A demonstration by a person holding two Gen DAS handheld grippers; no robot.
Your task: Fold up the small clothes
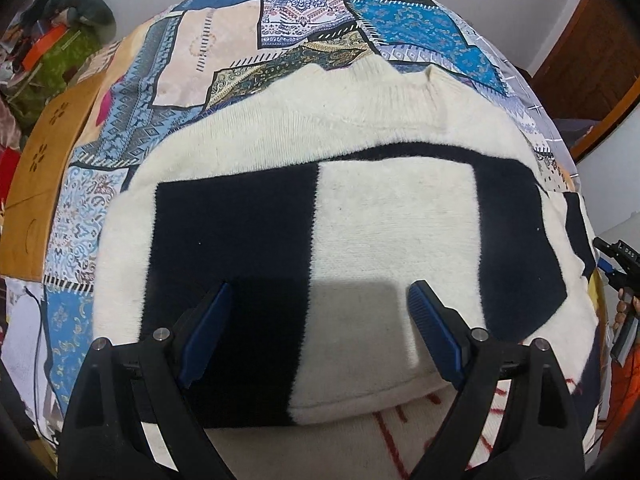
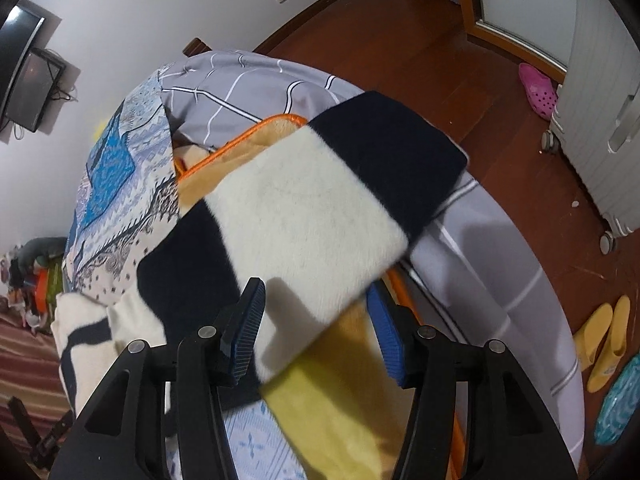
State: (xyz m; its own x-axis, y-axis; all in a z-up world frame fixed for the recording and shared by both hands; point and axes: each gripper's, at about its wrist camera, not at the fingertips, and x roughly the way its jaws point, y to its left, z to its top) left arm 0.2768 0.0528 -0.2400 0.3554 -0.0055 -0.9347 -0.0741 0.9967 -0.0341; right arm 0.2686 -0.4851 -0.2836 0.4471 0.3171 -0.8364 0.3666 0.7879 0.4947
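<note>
1. Sweater [image 1: 392, 216]: cream knit with navy blocks, spread flat on a bed. In the left wrist view its ribbed far hem runs wavy and slightly curled across the patterned cloth; its near edge lies folded and rounded just before the gripper. 1 sleeve [image 2: 320, 196], banded navy, cream, navy, stretches away from the body in the right wrist view, its navy cuff end lying at the bed's edge above the floor.

2. Left gripper [image 1: 320, 292]: jaws spread wide, blue pads apart, above the sweater's navy and cream panels near the near edge. Nothing between the pads; contact with the knit cannot be told.

3. Right gripper [image 2: 316, 300]: jaws partly apart, the cream band of the sleeve lying between the 2 blue pads. Pads do not press on it visibly; the far pad sits partly under the sleeve's edge.

4. Patchwork cover [image 1: 240, 60]: blue, beige and paisley panels, bare beyond the sweater's far hem and to its left.

5. Grey striped sheet [image 2: 248, 84]: bare along the bed's curved edge.

6. Yellow cloth [image 2: 340, 400] with orange trim, under the sleeve.

7. Wooden floor [image 2: 460, 64]: open beside the bed; pink shoe [image 2: 538, 90], 2 yellow slippers [image 2: 604, 344], white wheeled unit [image 2: 600, 120] stand well apart from the bed.
</note>
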